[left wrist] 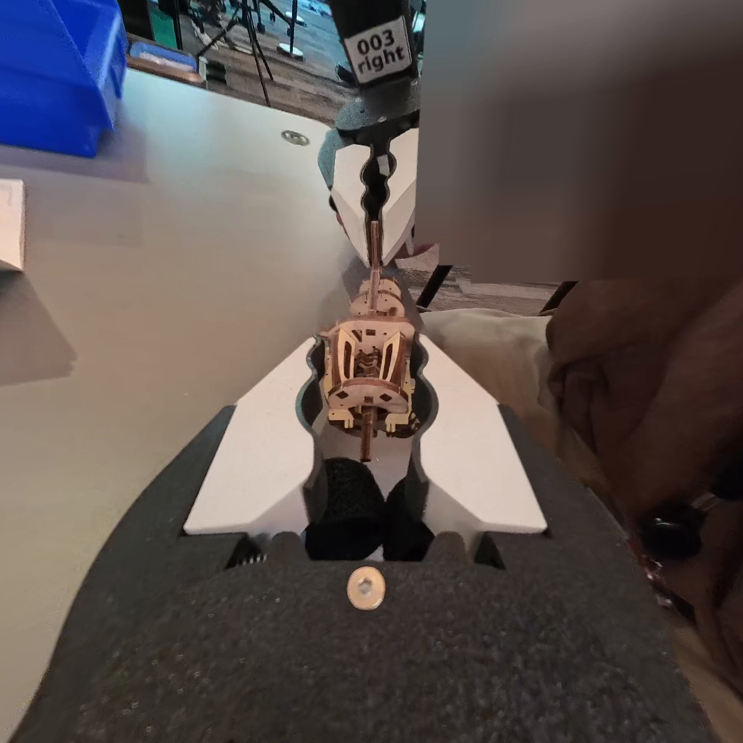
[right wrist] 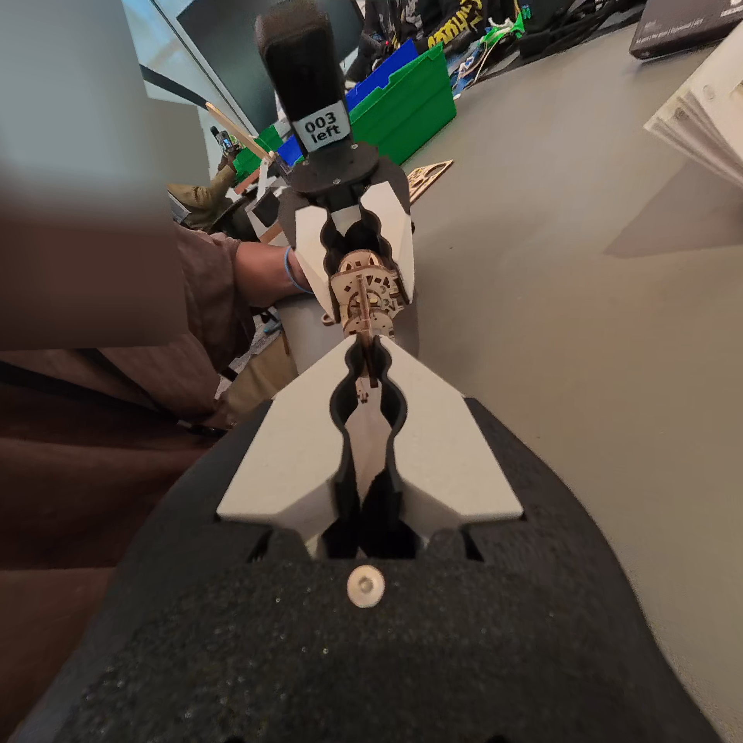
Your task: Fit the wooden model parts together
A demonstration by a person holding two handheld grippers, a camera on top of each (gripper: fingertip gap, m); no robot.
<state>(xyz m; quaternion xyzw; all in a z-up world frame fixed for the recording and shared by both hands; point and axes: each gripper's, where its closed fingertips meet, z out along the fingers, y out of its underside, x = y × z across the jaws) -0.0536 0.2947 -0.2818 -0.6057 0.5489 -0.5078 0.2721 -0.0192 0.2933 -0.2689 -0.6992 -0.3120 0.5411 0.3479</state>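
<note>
Our left gripper [left wrist: 368, 386] hugs the wooden model [left wrist: 368, 374], so we keep it steady while our right gripper [right wrist: 368, 349], pinching the thin stick [right wrist: 368, 354], pushes straight

Pale wooden model [left wrist: 368, 372], laser-cut cage body with gears inside and disc wheels at the far end, held off the counter. Thin flat wooden strip [left wrist: 374, 249] stands edge-on, its end in the model's wheel end.

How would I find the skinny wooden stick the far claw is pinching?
Start at the white fingers of the right gripper. Between their tips sits a thin flat wooden strip, poking into the round-geared wooden model that the left gripper clamps. It is the only straight, plain piece.
</note>
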